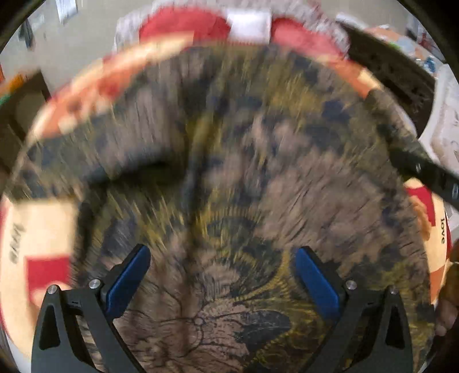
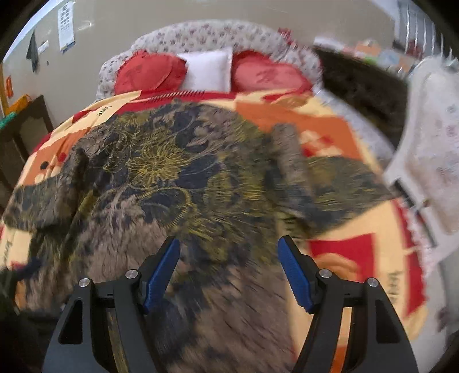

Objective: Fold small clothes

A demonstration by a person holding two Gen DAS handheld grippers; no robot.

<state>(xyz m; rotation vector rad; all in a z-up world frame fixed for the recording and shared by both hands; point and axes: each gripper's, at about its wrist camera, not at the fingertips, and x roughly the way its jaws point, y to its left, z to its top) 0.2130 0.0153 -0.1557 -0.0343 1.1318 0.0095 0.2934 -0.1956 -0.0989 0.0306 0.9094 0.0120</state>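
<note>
Left wrist view. I have the left gripper (image 1: 222,258) tipped steeply downward over the patterned garment (image 1: 229,160), its two blue pads (image 1: 129,279) spread wide with nothing between them but cloth lying below. The picture is heavily smeared. Count: one garment, brown with dark and yellow print, spread flat across the bedspread (image 1: 43,229), filling most of the view; one sleeve reaching toward the upper right. One black bar of the other tool (image 1: 427,175) crosses the right edge just beside that sleeve; I cannot tell whether it touches. Two red cushions (image 1: 183,25) and one white pillow (image 1: 248,24) at the head of the bed.

Right wrist view. I have the right gripper (image 2: 228,266) angled down over the lower half of the garment (image 2: 160,160), jaws standing apart, gripping nothing. Count: one garment on the bedspread (image 2: 358,229), one sleeve lying out to the left, one to the right, and one raised fold of cloth near the right shoulder. Two red heart-shaped cushions (image 2: 150,73), one white pillow (image 2: 209,70) between them, one flowered headboard (image 2: 212,33) behind. One white cloth (image 2: 430,160) hangs off the right of the bed, blurred.
</note>
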